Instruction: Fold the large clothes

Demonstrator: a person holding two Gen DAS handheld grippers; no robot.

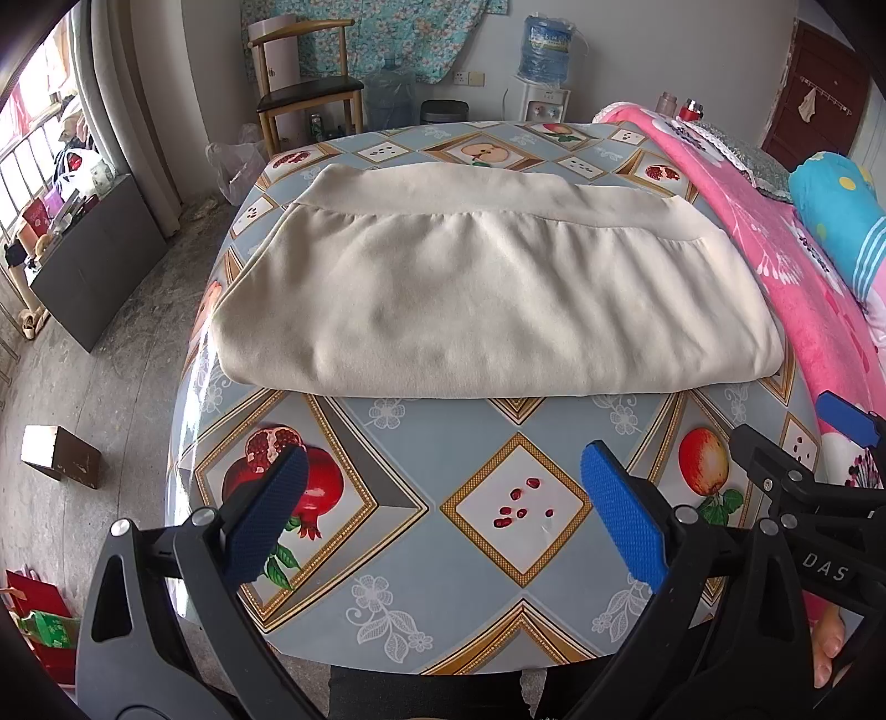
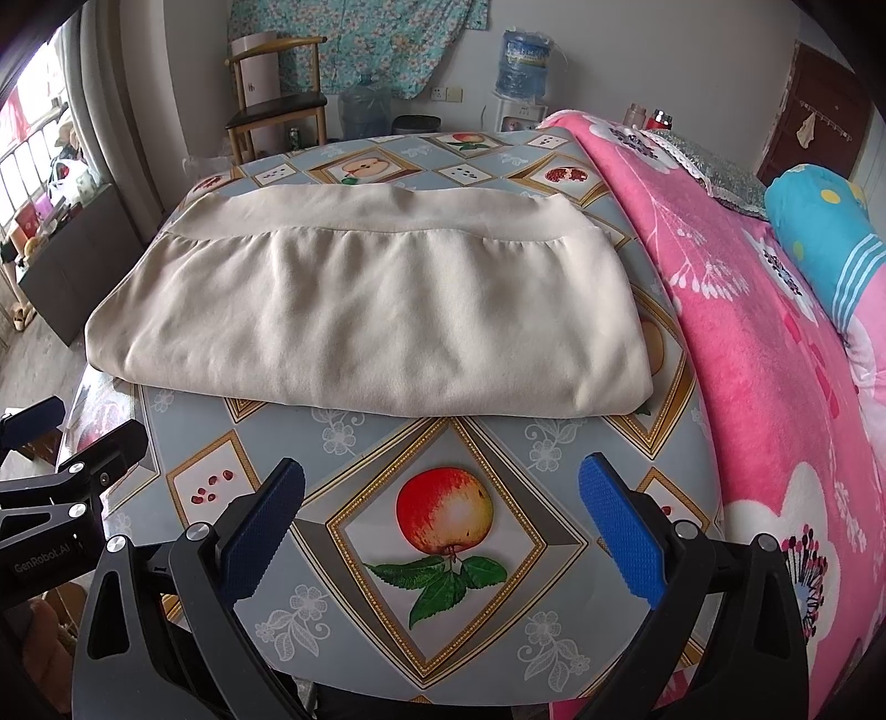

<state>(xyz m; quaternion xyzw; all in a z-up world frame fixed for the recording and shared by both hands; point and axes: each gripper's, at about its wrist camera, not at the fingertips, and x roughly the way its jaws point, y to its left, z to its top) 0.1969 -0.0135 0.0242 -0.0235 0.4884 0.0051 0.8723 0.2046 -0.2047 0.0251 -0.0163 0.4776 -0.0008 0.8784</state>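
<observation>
A lived-in room surrounds a table [image 1: 470, 559] covered in a grey-blue oilcloth printed with pomegranates, apples and seeds in gold diamond frames. At the far wall stand a wooden chair [image 1: 310, 94] with a dark seat, a water dispenser [image 1: 545, 66] topped with a blue bottle, and a floral curtain [image 1: 382, 33]. A pink flowered blanket [image 2: 764, 343] drapes along the table's right edge, with a blue dotted pillow [image 2: 825, 232] on it. The cream garment [image 1: 476, 293] lies folded into a broad rectangle on the far half of the table, its smooth hem band toward the far side and its folded edge facing the camera; gathers run just below the band. The left gripper [image 1: 440, 515] hovers over the near part of the oilcloth, its blue-padded jaws spread wide and holding nothing, well short of the cloth. The right gripper [image 2: 443, 526] hangs likewise released above the printed apple [image 2: 444, 509], jaws wide apart and empty, just beside the left one.
</observation>
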